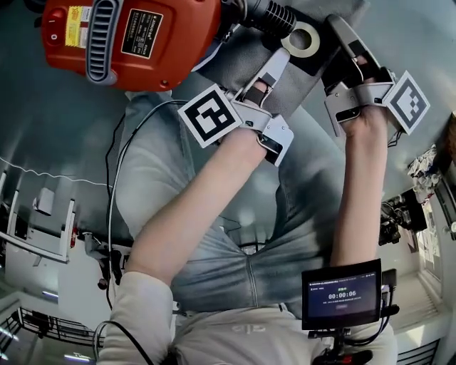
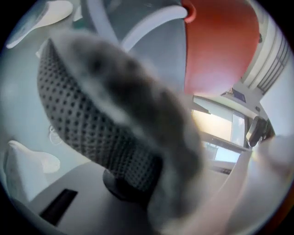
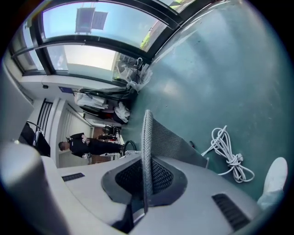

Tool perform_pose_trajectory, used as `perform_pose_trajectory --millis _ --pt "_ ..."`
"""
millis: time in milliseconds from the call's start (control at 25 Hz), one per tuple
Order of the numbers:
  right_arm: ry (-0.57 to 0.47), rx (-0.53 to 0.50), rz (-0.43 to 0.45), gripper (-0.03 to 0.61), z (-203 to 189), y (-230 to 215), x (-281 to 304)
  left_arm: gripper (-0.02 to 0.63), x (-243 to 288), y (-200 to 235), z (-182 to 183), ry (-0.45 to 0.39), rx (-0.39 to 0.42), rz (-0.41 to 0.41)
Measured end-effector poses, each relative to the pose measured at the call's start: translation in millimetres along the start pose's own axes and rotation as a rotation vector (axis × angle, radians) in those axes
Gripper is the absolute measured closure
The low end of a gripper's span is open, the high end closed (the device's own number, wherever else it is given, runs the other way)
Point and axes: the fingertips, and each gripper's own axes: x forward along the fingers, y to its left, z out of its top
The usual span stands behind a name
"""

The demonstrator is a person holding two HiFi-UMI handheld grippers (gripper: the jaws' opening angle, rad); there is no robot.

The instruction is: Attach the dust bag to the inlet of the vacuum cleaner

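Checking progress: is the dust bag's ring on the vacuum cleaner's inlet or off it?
Off. In the head view the ring of the dust bag sits beside the black inlet, its hole empty.

Red vacuum cleaner [image 1: 128, 36], black label, grey vent; black ribbed inlet [image 1: 269, 14] points right. Grey cloth dust bag [image 1: 239, 57], black collar [image 1: 303, 39] with white ring, just beside inlet, not attached.

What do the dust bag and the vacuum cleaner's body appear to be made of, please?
Dust bag: grey matte cloth, seemingly woven; a fine mesh texture shows. Vacuum cleaner body: probably moulded plastic, red with a slight sheen, judging by its rounded shell and vent slats.
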Motion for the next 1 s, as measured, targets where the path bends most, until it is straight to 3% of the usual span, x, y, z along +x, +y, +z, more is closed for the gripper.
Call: perform_pose_trajectory --millis 200,400,640,840,1000 --pt "0.040 -0.041 -0.051 0.557 -2 10 8 0.566 2 10 -7 -0.044 -0.122 -0.069" --pt "0.046 0.075 -0.126 0.555 4 11 18 0.551 6 6 -8 -0.074 -0.248 -0.155" --pt "0.016 0.142 -0.250 0.552 6 9 23 0.547 4 1 -13 -0.033 -0.398 -0.202" --pt "-0.022 0.150 -0.292 0.552 8 3 23 0.548 1 -1 -16 -0.011 -0.391 -0.209" --pt "-0.013 0.068 -0.296 0.551 16 1 26 0.548 9 3 -21 0.019 -0.347 -0.192"
